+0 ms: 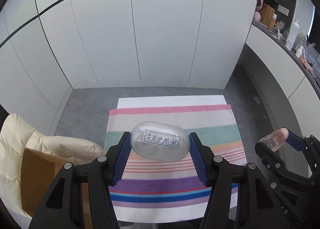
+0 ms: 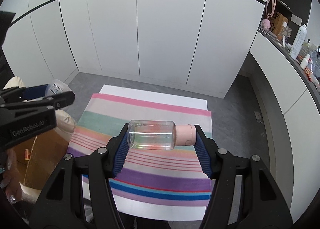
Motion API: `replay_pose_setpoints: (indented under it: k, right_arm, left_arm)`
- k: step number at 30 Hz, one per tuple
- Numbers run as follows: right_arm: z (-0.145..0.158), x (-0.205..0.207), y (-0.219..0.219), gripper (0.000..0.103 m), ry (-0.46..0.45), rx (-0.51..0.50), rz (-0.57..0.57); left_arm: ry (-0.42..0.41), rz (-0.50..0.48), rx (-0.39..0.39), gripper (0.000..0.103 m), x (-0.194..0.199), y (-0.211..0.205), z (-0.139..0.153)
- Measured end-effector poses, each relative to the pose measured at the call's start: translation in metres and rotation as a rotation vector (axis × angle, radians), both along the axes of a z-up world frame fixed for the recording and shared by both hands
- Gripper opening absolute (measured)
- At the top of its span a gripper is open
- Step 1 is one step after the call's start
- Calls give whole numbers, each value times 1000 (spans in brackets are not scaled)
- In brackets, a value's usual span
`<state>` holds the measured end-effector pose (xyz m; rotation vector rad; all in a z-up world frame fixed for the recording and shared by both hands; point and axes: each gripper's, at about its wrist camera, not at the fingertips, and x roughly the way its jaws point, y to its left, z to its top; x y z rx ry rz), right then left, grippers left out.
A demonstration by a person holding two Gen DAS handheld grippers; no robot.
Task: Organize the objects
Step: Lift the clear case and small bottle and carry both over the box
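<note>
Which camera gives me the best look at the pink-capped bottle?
The right wrist view: the bottle lies sideways between the right hand-held gripper pads, base to cap, whole and centred. The left wrist view shows it only small at the right edge, partly hidden by that gripper.

Landmark: striped cloth [image 1: 176, 181], lying on table [image 1: 170, 100]. Oval case [image 1: 160, 142] is held above cloth, between left gripper [image 1: 160, 156] pads. Bottle [image 2: 154, 138] lies sideways above cloth in right gripper [image 2: 161, 149]. Cardboard box [image 1: 38, 171] sits left of cloth, padded jacket [image 1: 24, 135] over it.
</note>
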<state>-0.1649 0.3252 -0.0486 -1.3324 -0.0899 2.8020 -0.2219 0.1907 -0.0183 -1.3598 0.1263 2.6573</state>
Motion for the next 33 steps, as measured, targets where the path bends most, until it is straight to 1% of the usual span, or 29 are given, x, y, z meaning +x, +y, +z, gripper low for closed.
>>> replay_pose_setpoints:
  k: [3,10,16,22,25,30,33]
  right_arm:
    - [-5,10,-4,63,-21,-7,6]
    - [-22,46,-15,63,-45,-1,9]
    - [-33,78,-20,63,-70,-14,7]
    - [-43,108,-18,63,-99,-41,-9]
    - [-47,121,-15,63,-106,-53,-23]
    - [-58,143,-2,63,-131,-112,-56]
    - [-65,153,6,63,-146,-121,-73]
  left_arm:
    - [9,-12,-11,59,12,2,2]
    - [70,-10,-41,59,55,-5,7]
    - [70,2,-36,59,89,-19,5]
    - [14,-13,8,59,114,-28,-8]
    - [-8,-13,3,59,122,-30,-17]
    - [-21,-18,-10,59,132,-32,-27]
    - [-38,-23,-18,59,139,-34,-35]
